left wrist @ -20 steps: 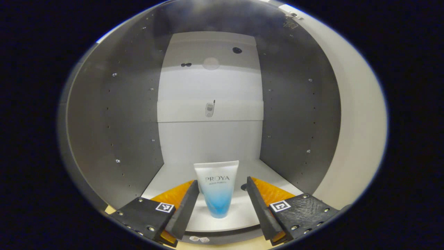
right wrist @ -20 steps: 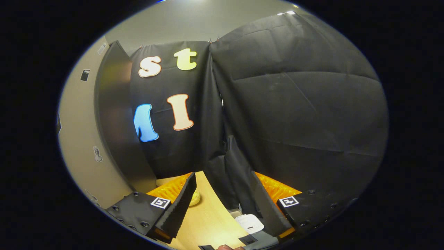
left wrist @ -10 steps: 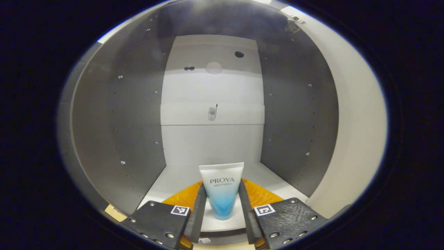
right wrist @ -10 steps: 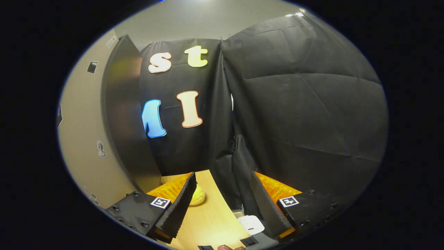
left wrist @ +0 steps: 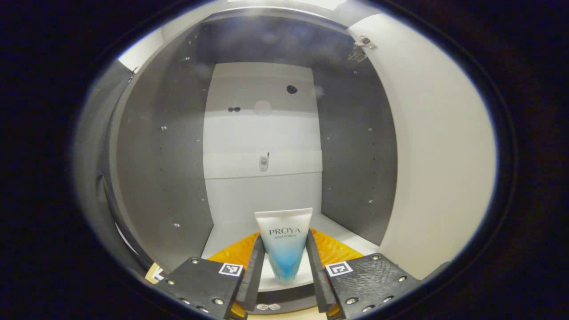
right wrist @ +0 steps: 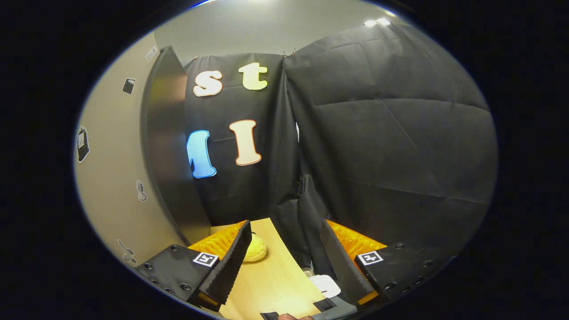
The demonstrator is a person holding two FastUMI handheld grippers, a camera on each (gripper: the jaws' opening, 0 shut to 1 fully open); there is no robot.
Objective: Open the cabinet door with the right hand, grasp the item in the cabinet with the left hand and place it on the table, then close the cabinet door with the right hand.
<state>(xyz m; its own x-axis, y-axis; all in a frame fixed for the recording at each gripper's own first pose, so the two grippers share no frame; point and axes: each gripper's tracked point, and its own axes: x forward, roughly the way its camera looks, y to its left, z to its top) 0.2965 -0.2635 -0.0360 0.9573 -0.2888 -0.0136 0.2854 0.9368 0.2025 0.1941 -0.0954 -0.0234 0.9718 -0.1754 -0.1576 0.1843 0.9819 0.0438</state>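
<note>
My left gripper clamps both fingers on the one tube, upright at the front of the open cabinet. My right gripper gapes wide, holding nothing, over the table beside the one door.

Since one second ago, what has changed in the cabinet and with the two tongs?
The left tongs closed from wide open onto the tube, both fingers now against its sides, and have drawn back a little from the cabinet. The tube remains upright. The right tongs stay open over the table; the door stays open.
</note>
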